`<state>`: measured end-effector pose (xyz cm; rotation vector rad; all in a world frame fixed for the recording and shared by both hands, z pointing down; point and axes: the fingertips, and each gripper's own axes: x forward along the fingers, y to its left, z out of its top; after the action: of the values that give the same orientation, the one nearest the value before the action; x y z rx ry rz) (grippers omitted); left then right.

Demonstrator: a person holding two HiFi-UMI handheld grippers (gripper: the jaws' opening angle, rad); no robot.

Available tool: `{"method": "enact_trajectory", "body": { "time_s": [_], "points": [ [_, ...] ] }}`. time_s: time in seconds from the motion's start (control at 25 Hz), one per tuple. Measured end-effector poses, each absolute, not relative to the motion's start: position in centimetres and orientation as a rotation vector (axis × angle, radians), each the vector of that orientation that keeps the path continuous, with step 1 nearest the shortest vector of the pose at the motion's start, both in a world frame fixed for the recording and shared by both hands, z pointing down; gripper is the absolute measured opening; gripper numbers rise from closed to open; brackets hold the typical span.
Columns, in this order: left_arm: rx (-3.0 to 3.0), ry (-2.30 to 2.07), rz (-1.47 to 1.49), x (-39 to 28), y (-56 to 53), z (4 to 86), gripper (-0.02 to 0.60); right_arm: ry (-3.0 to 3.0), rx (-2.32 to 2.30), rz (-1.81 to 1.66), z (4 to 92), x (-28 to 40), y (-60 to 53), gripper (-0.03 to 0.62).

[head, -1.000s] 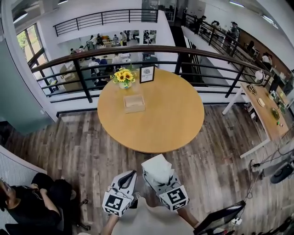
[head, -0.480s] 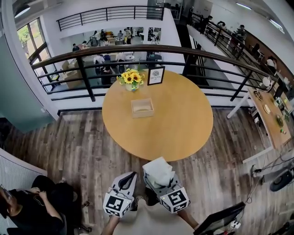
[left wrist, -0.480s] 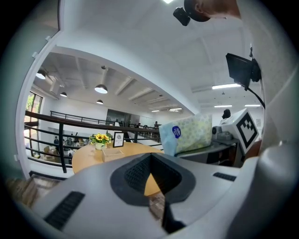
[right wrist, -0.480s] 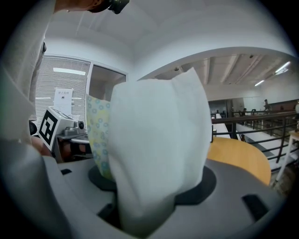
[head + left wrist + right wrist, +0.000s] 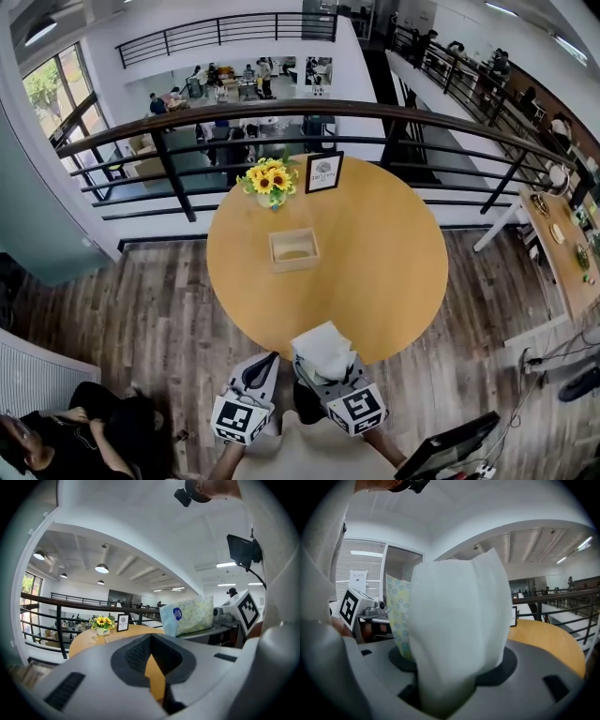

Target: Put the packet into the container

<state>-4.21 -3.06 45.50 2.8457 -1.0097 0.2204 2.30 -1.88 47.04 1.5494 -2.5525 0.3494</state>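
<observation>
Well, my right tongs (image 5: 325, 364) are clamped on the soft packet (image 5: 322, 339) over the table's (image 5: 384, 272) near edge, and my left tongs (image 5: 267, 361) are together and empty. I reckon the packet could sag and snag the container's (image 5: 293, 265) rim, toward the far edge beside the flowers (image 5: 269, 178). Round wooden table, plank floor (image 5: 159, 300), a railing (image 5: 375, 111) beyond.

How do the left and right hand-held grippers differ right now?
The right hand-held gripper is shut on the packet, while the left hand-held gripper is empty. The right's jaws are spread wide around the packet; the left's are together. Both sit side by side at the table's near edge, pointing toward the container.
</observation>
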Motion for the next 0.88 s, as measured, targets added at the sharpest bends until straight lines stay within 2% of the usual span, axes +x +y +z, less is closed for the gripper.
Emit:
{"method": "enact_trajectory", "body": {
  "time_s": [0.48,0.88],
  "points": [
    [2.825,-1.074,0.295,0.5,-15.2,43.8,0.005,-2.595,1.524,0.375,45.6,7.7,-14.1,0.307],
    [2.764,-1.128,0.338,0.3,-19.7,45.1,0.005,-2.565,1.535,0.446,46.8,9.5,-18.5,0.307]
  ]
}}
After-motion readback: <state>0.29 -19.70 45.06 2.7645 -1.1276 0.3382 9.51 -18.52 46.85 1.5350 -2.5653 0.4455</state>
